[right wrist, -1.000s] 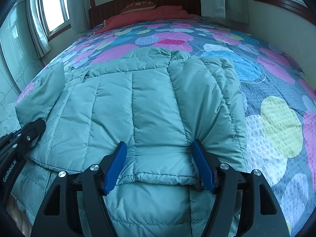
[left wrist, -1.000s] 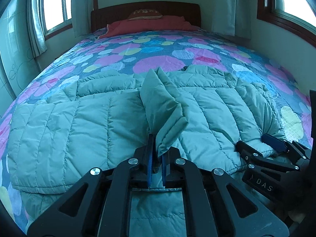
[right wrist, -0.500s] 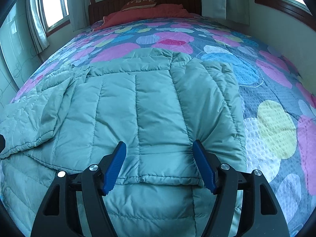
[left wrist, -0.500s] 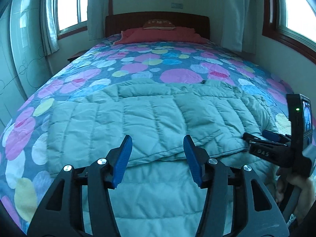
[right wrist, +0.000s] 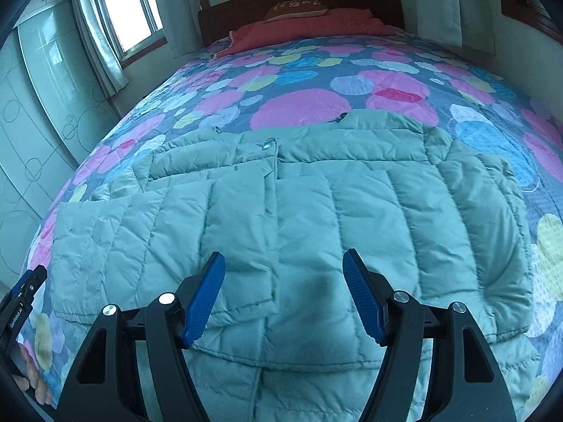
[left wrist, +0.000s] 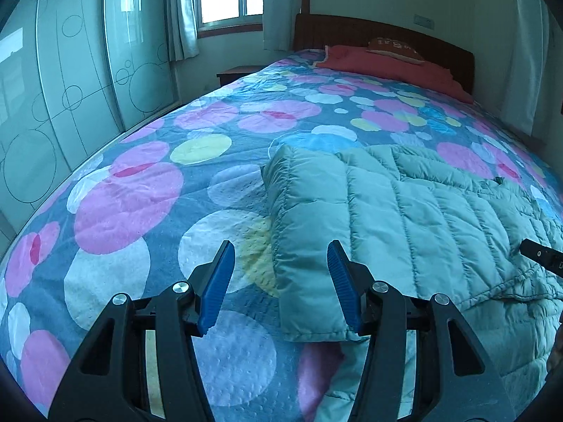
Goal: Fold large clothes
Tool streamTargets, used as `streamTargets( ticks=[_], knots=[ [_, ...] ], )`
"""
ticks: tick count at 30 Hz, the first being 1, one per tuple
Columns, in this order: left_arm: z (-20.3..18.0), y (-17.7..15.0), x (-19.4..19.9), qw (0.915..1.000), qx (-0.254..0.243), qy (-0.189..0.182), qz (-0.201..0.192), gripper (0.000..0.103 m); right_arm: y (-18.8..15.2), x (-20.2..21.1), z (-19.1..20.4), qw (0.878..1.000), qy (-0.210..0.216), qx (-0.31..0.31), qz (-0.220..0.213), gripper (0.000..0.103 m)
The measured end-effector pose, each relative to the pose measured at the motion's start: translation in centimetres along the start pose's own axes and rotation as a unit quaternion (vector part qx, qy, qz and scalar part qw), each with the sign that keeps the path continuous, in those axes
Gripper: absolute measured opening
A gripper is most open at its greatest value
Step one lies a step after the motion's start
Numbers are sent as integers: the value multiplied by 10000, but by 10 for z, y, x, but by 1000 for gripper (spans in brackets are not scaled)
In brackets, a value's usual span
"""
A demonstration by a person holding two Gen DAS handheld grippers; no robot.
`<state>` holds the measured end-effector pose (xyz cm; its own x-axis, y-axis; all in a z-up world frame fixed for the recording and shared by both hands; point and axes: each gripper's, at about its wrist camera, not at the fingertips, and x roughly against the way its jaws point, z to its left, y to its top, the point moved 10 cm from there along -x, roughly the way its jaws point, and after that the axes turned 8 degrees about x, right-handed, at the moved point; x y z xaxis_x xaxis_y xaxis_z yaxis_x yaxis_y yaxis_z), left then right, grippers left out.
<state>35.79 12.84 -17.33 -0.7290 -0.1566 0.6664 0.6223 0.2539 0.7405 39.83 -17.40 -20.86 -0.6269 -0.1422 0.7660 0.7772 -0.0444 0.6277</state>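
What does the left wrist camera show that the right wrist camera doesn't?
Only the left wrist view shows the left gripper head-on, open over the folded left edge of the green puffer jacket, plus a wooden bedside table. Only the right wrist view shows the right gripper, open above the jacket's middle, its snap button, and the jacket's right side. Both share the jacket, the spotted bedspread, the red pillow and the headboard.

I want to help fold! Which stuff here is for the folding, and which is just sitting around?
For the folding:
green puffy jacket
left gripper, open
right gripper, open

Just sitting around:
red pillow
brown cushion
spotted bedspread
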Motion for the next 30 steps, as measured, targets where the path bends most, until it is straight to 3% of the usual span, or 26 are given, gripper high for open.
streamTargets(
  ticks=[2, 3, 4, 5, 7, 8, 15, 23, 30],
  knots=[
    [2, -3, -6, 10000, -2, 10, 72, 54, -3, -10, 7, 9998, 145, -43, 136, 64],
    [2, -4, -8, 10000, 2, 1, 96, 54, -4, -12, 10, 9997, 172, -25, 150, 56],
    [1, -6, -9, 9999, 1, -8, 107, 54, -5, -12, 13, 9996, 226, 6, 168, 37],
    [0, -6, -9, 9999, -6, -23, 110, 54, -5, -12, 14, 9996, 234, 24, 174, 26],
    [-4, -6, -7, 9999, -18, -66, 83, 54, -2, -4, 14, 9996, 283, 45, 68, 11],
    [-7, -4, -6, 9999, -21, -104, 66, 54, -1, 1, 11, 9996, 285, 30, 5, 8],
    [-35, 7, 0, 9994, -158, -293, -79, 59, 15, 42, -52, 9984, -333, -51, -448, 7],
    [-78, 7, -15, 9980, -439, -443, 42, 60, -3, 42, -137, 9951, -849, -444, -240, 7],
    [-94, -11, -48, 9953, -909, -109, 327, 60, -23, 23, -160, 9954, -710, -647, 24, 8]
  ],
)
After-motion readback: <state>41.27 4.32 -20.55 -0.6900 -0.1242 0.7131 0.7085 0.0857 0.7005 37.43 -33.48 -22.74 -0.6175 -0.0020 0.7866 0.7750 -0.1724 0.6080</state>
